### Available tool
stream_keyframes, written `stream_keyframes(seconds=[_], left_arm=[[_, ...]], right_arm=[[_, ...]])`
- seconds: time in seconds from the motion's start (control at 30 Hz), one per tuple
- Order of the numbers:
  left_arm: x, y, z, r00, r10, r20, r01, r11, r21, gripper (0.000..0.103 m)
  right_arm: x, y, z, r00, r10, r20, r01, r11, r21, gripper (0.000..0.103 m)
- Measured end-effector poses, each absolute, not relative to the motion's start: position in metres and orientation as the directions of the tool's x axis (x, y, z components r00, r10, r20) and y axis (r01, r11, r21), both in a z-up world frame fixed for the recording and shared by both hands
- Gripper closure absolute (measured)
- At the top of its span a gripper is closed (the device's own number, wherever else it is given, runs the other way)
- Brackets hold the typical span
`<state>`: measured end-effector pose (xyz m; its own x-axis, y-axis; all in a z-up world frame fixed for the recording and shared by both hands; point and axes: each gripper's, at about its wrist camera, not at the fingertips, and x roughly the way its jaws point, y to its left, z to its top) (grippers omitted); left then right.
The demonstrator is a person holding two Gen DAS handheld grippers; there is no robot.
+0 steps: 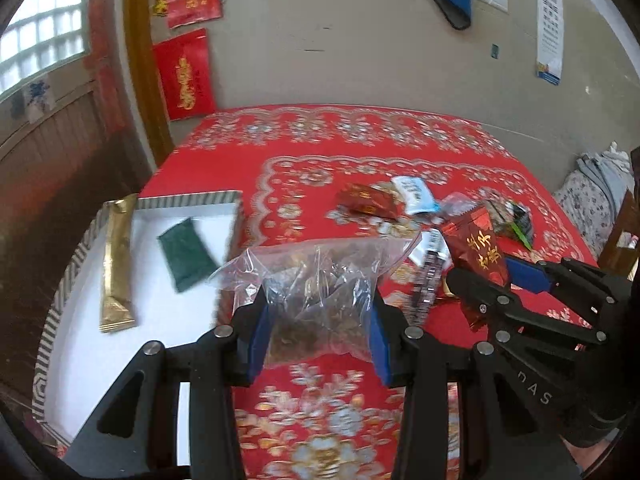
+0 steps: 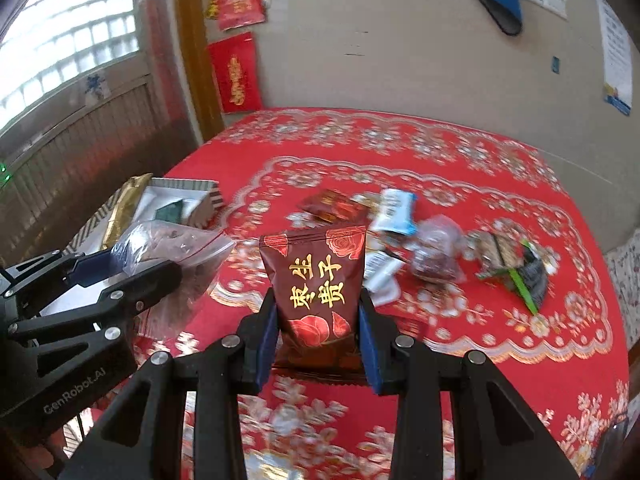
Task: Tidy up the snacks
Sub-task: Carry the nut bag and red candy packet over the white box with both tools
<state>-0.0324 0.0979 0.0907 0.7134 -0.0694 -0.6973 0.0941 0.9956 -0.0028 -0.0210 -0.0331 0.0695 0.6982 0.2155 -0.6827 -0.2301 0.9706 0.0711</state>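
Note:
My left gripper (image 1: 318, 332) is shut on a clear plastic bag of brown snacks (image 1: 320, 284) and holds it above the red tablecloth, just right of the white box (image 1: 120, 360). The box holds a gold stick packet (image 1: 117, 264) and a dark green packet (image 1: 186, 254). My right gripper (image 2: 318, 344) is shut on a dark red packet with gold characters (image 2: 316, 284), held upright. It also shows in the left wrist view (image 1: 478, 250). The left gripper and its bag (image 2: 172, 248) show at the left of the right wrist view.
A pile of loose snacks lies mid-table: a red packet (image 2: 332, 206), a blue-white packet (image 2: 394, 210), a clear bag of dark pieces (image 2: 436, 252), a green-black packet (image 2: 516, 264). The striped box (image 2: 208, 196) sits at the table's left edge, near a wooden wall.

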Motion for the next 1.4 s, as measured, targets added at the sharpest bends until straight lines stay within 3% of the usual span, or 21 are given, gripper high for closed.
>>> stream_keyframes(seconds=[0.73, 1.1, 1.4], left_arm=[[-0.044, 0.236, 0.085, 0.703, 0.102, -0.704, -0.139, 0.99, 0.005, 0.059], [-0.043, 0.292, 0.063, 0.64, 0.197, -0.742, -0.259, 0.965, 0.033, 0.059], [-0.041, 0.304, 0.041, 0.596, 0.191, -0.78, -0.288, 0.958, 0.015, 0.055]], right_arm=[[-0.005, 0.103, 0.077, 0.621, 0.357, -0.698, -0.466, 0.884, 0.038, 0.067], [0.019, 0.175, 0.048, 0.513, 0.386, -0.767, -0.553, 0.832, 0.048, 0.067], [0.023, 0.196, 0.022, 0.456, 0.375, -0.807, -0.582, 0.812, 0.049, 0.066]])
